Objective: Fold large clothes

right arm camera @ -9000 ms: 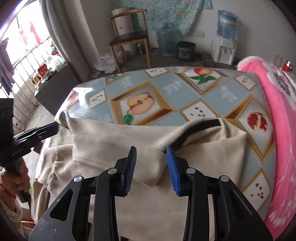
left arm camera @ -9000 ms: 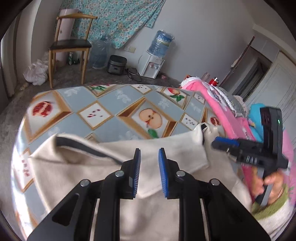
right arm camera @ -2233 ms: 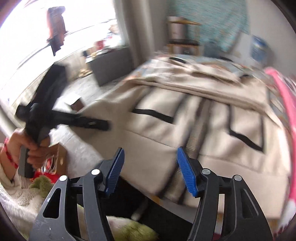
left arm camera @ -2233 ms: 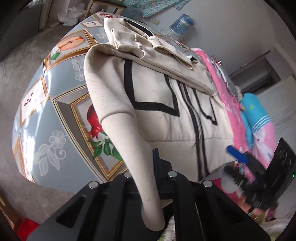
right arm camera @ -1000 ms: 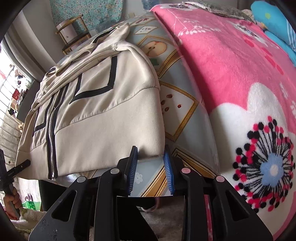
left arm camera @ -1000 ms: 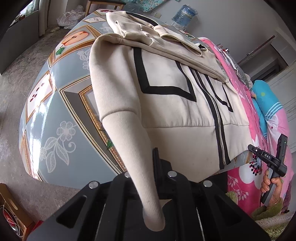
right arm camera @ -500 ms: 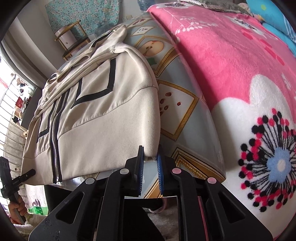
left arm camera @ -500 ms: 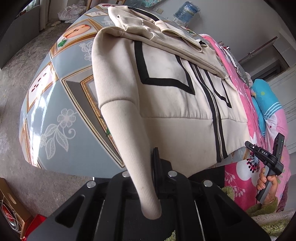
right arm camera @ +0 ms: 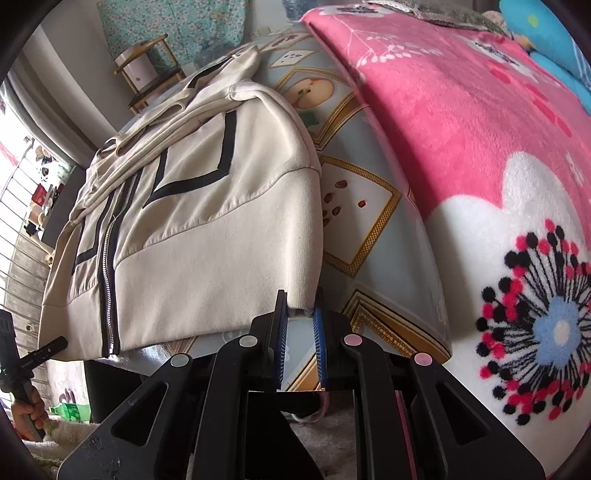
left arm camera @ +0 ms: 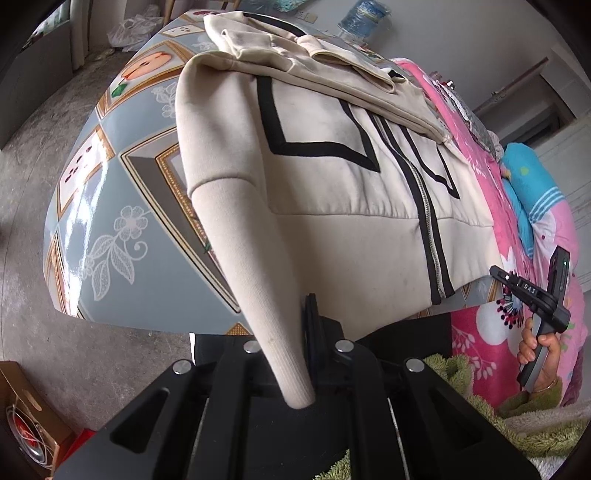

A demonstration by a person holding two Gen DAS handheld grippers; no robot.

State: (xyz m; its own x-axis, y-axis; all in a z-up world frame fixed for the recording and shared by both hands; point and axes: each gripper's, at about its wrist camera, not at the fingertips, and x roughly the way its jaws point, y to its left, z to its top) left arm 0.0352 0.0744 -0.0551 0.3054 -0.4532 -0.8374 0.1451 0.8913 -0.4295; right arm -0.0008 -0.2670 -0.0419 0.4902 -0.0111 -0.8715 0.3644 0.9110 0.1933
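Observation:
A cream zip jacket (left arm camera: 332, 206) with black stripes lies face up on the fruit-patterned table (left arm camera: 110, 229). My left gripper (left arm camera: 304, 332) is shut on the ribbed cuff (left arm camera: 258, 280) at the jacket's near left corner, and the cuff hides most of the fingers. In the right wrist view the jacket (right arm camera: 207, 229) reaches the table's (right arm camera: 373, 236) near edge. My right gripper (right arm camera: 300, 321) is shut on the ribbed cuff (right arm camera: 308, 258) at the near right corner, pinched between the blue pads. A hand (left arm camera: 535, 347) holds that gripper (left arm camera: 532, 295) at the right of the left wrist view.
A pink flowered blanket (right arm camera: 461, 129) covers the bed right of the table, with a blue pillow (left arm camera: 532, 192) on it. A wooden chair (right arm camera: 147, 74) and a water bottle (left arm camera: 365, 18) stand beyond the table. A cardboard box (left arm camera: 22, 406) sits on the floor at the left.
The right gripper's jaws have closed onto the jacket's near right cuff. The left gripper keeps its hold on the left cuff and has barely moved.

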